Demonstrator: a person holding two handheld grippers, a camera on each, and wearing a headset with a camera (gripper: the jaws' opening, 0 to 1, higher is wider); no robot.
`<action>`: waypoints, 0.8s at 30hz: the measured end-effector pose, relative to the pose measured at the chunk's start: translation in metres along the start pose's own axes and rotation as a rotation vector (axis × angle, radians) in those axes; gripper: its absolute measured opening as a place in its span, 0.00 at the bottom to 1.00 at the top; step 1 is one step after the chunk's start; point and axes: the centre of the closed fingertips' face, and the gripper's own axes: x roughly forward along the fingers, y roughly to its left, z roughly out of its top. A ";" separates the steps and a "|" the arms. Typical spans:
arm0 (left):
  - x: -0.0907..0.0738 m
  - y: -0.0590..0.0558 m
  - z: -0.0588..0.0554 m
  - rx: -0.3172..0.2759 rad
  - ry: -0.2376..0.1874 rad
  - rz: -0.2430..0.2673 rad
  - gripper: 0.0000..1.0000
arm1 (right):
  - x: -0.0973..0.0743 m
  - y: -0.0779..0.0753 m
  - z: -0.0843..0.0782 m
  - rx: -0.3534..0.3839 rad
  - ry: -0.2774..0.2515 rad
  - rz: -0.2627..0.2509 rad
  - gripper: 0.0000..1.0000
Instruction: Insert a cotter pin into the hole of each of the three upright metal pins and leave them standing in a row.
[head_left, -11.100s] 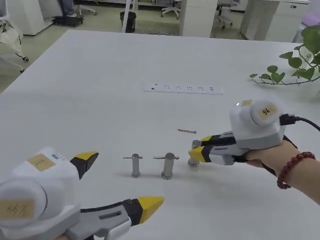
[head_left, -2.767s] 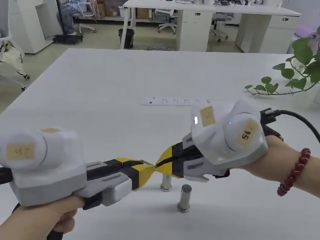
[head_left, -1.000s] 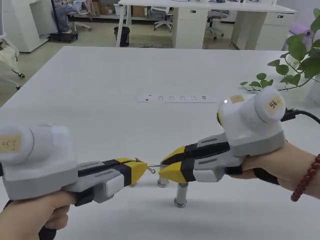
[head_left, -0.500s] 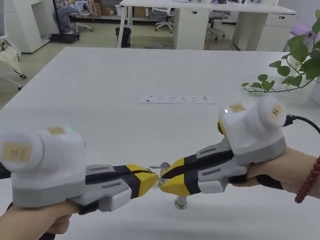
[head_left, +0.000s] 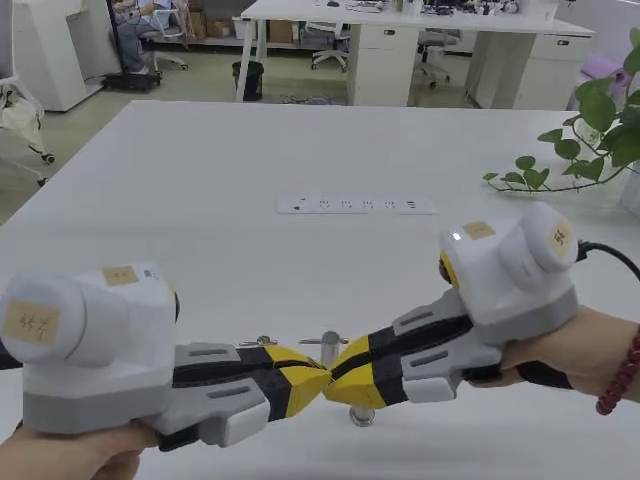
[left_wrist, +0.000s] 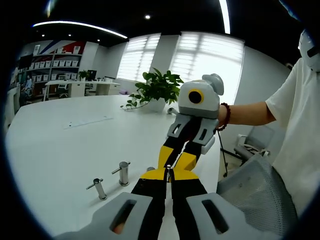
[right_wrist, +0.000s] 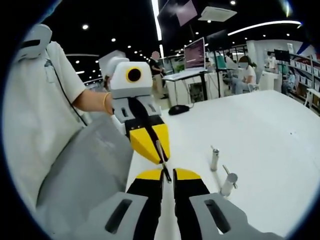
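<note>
Right gripper view | right gripper (right_wrist: 168, 175) pinched on cotter pin (right_wrist: 164, 167) | left gripper (right_wrist: 156, 152) closed at its tip, hold unclear | next: settle one firm grip before insertion.

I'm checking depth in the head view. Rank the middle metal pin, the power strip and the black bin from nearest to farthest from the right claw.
From the right claw, shut on a cotter pin:
1. Middle metal pin, just behind the tips.
2. Power strip, mid-table, farther back.
3. Black bin, on the floor beyond the table, left.
</note>
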 end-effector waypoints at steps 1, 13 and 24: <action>0.000 0.000 0.000 0.000 0.000 -0.001 0.00 | 0.000 0.001 0.000 -0.002 0.002 0.004 0.08; -0.001 -0.001 0.002 0.010 -0.011 -0.005 0.01 | -0.001 0.005 0.000 -0.077 0.066 -0.013 0.03; 0.012 0.001 -0.005 0.064 -0.014 0.029 0.07 | -0.012 -0.005 -0.009 -0.073 0.166 -0.074 0.03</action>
